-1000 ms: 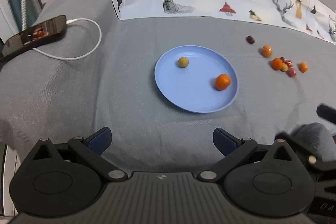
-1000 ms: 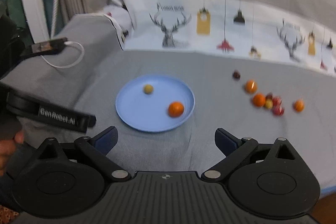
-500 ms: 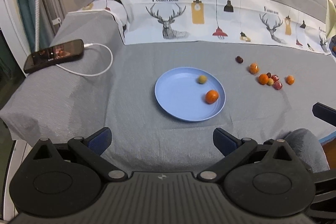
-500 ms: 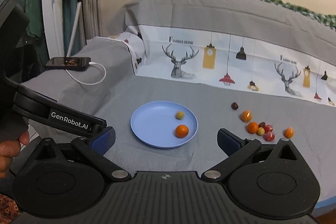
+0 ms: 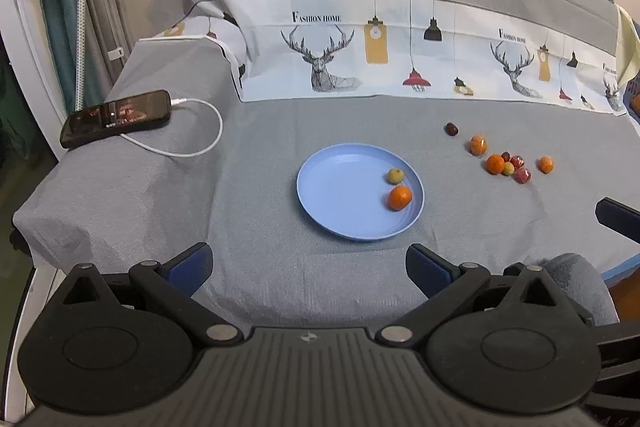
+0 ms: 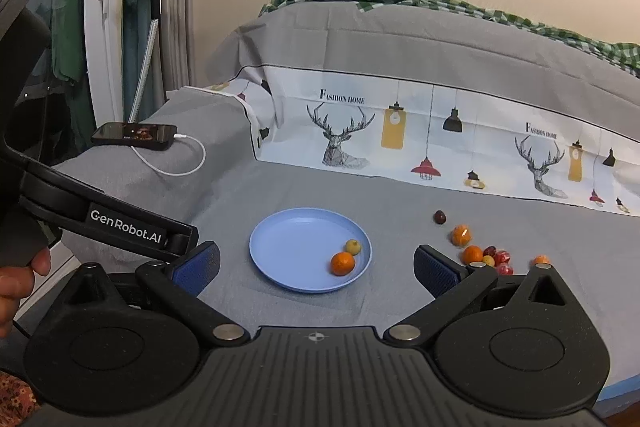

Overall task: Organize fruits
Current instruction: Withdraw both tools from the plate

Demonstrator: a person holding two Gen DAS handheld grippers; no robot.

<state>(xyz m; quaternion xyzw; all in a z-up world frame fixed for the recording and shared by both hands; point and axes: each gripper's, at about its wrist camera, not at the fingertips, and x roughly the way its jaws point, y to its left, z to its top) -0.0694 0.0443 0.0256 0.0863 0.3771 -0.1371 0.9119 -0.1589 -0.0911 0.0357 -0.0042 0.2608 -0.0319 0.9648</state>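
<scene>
Both my tools are held back from the work, w/ nothing between the fingers. My left gripper [image 5: 307, 265] has its blue pads spread wide apart, empty; my right gripper [image 6: 317, 267] is the same, wide apart and empty.

Around: a dark phone [image 5: 115, 118] lies far left on a raised hump of the cloth, screen lit, w/ a white cable [image 5: 188, 151] looping off it toward the middle. A printed panel [image 5: 400, 59] w/ deer and hanging lamps drapes behind. Nothing sits between my fingers and the plate [image 5: 344, 187]. In the right view my other tool's arm, lettered GenRobot.AI, crosses the left side, w/ my hand [image 6: 16, 279] at the edge.

The grey cloth [image 5: 260, 219] is woven, matte, wrinkled near the plate. The plate is round, smooth, pale blue, shallow rim. On its right part: a round orange fruit [image 5: 399, 197] and just beyond it a smaller yellow-green fruit [image 5: 396, 175], close but apart.

To the right on the cloth, loose fruit: a dark one [image 5: 451, 129] alone, an orange one [image 5: 478, 145] near it, then a cluster [image 5: 508, 165] of orange, yellowish and red pieces touching; one more orange one [image 5: 545, 164] just beside. The red ones are too small to ID. In the right view my finger cuts off part of that cluster.
</scene>
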